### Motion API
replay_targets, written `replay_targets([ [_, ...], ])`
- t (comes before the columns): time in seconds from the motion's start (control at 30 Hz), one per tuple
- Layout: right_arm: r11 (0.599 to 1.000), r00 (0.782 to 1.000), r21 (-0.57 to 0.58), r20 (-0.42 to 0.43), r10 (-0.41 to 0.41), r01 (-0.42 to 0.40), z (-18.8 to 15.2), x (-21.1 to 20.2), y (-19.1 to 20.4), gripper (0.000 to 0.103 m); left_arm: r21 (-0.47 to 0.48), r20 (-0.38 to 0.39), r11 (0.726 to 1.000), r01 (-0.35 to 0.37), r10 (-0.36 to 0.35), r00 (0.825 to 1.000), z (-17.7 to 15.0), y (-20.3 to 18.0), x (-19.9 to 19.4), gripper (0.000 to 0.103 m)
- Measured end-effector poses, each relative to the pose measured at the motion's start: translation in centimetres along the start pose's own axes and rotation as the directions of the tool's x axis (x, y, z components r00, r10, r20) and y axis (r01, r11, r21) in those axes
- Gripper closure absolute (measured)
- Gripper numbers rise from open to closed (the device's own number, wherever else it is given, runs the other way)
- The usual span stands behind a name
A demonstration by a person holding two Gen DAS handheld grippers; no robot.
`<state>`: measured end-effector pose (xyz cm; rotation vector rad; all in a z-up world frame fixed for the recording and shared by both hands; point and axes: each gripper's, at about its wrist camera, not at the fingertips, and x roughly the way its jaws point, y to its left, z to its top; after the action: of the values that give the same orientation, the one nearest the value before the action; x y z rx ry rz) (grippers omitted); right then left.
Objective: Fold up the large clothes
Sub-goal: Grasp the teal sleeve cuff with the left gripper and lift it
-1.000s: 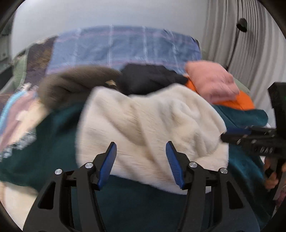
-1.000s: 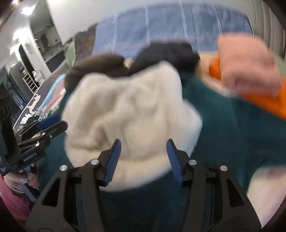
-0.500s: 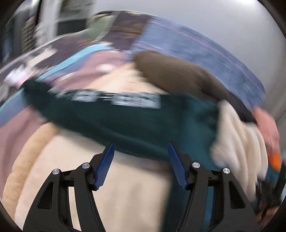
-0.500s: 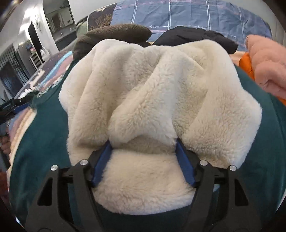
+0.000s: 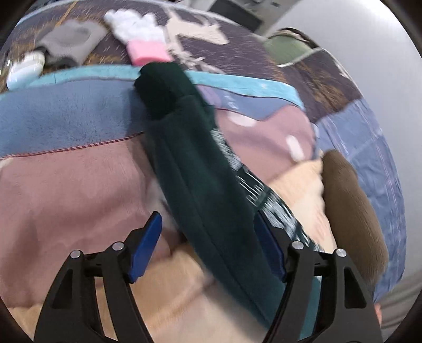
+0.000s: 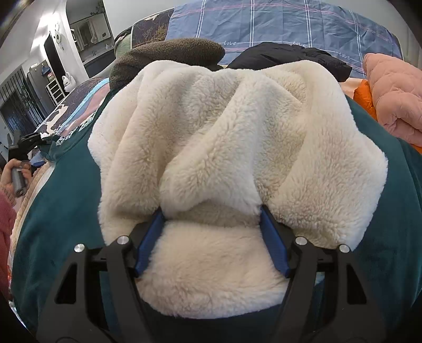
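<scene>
A large dark teal garment with a cream fleece lining lies on a bed. In the right wrist view its cream fleece hood (image 6: 226, 147) is heaped on the teal body (image 6: 60, 211). My right gripper (image 6: 211, 237) is open with its jaws wide, pushed into the fleece, a fold of it between the blue pads. In the left wrist view a teal sleeve (image 5: 195, 168) with white lettering stretches away to its dark cuff. My left gripper (image 5: 208, 248) is open and straddles the sleeve, which lies between the blue pads (image 5: 145, 245). The left gripper also shows in the right wrist view (image 6: 26, 142) at the far left.
The bed carries a pink, blue and beige blanket (image 5: 66, 184), a brown fleece garment (image 6: 168, 58), a black garment (image 6: 290, 58), a pink quilted item (image 6: 395, 97) over something orange, and a blue plaid pillow (image 6: 277, 23). A pink-cuffed white sock (image 5: 139, 34) lies far left.
My left gripper swung left from the fleece hood along the sleeve, now straddling it. My right gripper moved forward into the fleece hood and has stayed there. Both stayed open.
</scene>
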<state>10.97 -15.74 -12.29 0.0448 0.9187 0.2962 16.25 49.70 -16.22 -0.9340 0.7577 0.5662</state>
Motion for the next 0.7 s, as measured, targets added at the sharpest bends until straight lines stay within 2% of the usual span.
replay_targets([
  [0.1,1.000,1.000,-0.002,0.005,-0.003,0.003,0.0,0.0,0.1,0.030,-0.073,0.016,0.997,0.021,-0.019,1.000,0.9,1.1,1.1,0.032],
  [0.13,1.000,1.000,-0.003,0.007,-0.005,0.005,-0.1,0.0,0.2,0.030,-0.079,0.030,0.996,0.033,-0.031,0.999,1.0,1.3,1.1,0.052],
  [0.17,1.000,1.000,-0.004,0.008,-0.007,0.007,-0.1,0.0,0.2,0.030,-0.070,0.042,0.996,0.055,-0.052,0.998,1.2,1.3,1.1,0.085],
  [0.2,1.000,1.000,-0.005,0.009,-0.008,0.008,-0.1,0.0,0.2,0.030,-0.065,0.044,0.996,0.066,-0.064,0.997,1.5,1.2,1.1,0.092],
  [0.27,1.000,1.000,-0.004,0.009,-0.007,0.007,-0.1,0.0,0.2,0.030,-0.049,0.091,0.993,0.110,-0.105,0.990,1.7,0.5,-0.2,0.093],
  [0.37,1.000,1.000,-0.004,0.009,-0.007,0.007,0.0,0.0,0.2,0.030,0.095,0.162,0.985,0.143,-0.157,0.974,1.5,-3.3,-3.6,0.094],
  [0.43,1.000,1.000,-0.004,0.010,-0.007,0.007,-0.1,0.0,0.2,0.030,0.198,0.181,0.961,0.193,-0.229,0.956,0.7,-6.6,-6.0,0.094],
  [0.53,1.000,1.000,-0.003,0.011,-0.008,0.008,-0.1,0.1,0.2,0.030,0.381,0.169,0.869,0.316,-0.402,0.900,-2.3,-13.0,-11.0,0.094],
  [0.57,1.000,1.000,-0.003,0.011,-0.008,0.008,-0.1,0.1,0.2,0.030,0.460,0.139,0.809,0.366,-0.473,0.870,-4.3,-15.9,-13.1,0.094],
  [0.63,1.000,1.000,-0.001,0.011,-0.006,0.006,-0.1,0.1,0.2,0.030,0.574,0.073,0.700,0.426,-0.561,0.825,-8.0,-20.2,-15.7,0.094],
  [0.7,1.000,1.000,0.003,0.013,-0.001,0.001,-0.1,0.0,0.1,0.030,0.682,-0.027,0.560,0.469,-0.622,0.782,-13.4,-25.0,-17.8,0.094],
])
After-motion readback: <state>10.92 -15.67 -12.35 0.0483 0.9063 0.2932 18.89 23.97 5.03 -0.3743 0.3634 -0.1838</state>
